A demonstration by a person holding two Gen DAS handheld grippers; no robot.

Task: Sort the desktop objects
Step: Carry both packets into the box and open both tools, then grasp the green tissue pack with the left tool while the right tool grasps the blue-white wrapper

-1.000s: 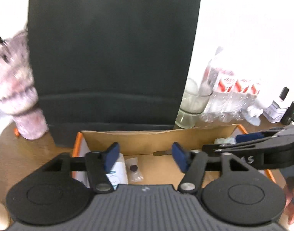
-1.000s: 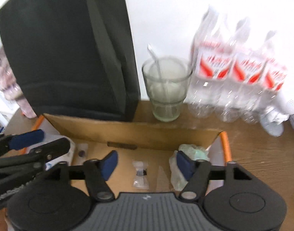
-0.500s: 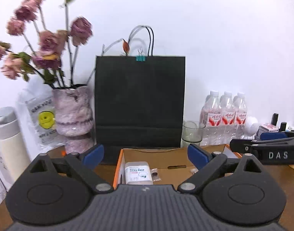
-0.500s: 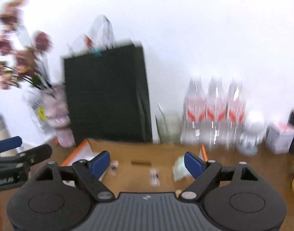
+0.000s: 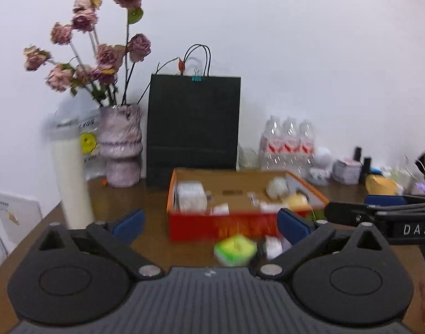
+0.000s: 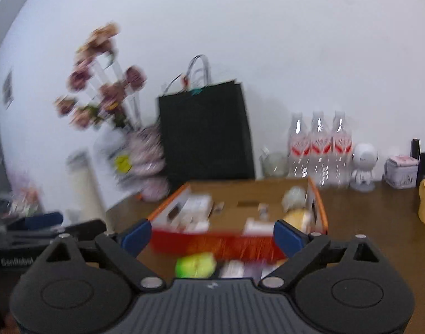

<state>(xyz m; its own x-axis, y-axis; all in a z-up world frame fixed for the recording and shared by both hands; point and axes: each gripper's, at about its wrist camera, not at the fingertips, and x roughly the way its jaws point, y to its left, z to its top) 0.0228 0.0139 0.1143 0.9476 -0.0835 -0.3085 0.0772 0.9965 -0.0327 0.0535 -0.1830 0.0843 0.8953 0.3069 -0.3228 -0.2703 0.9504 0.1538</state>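
Both your grippers have pulled back from the orange-sided box [image 5: 223, 226], jaws just opening to a wide spread with nothing between them. Your left gripper [image 5: 209, 224] and right gripper [image 6: 211, 235] face the green cube [image 5: 234, 250], low centre of frame, on the table before the box. It looks light, rigid, smooth; grip opposite flat faces.

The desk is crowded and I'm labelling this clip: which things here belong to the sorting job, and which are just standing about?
Part of the job:
- orange cardboard box holding small items
- green cube on the desk in front of it
- small pale packet beside the cube
- left gripper and right gripper, both open, holding nothing

Just standing about:
- black paper bag
- vase of dried roses
- water bottles
- white figurine
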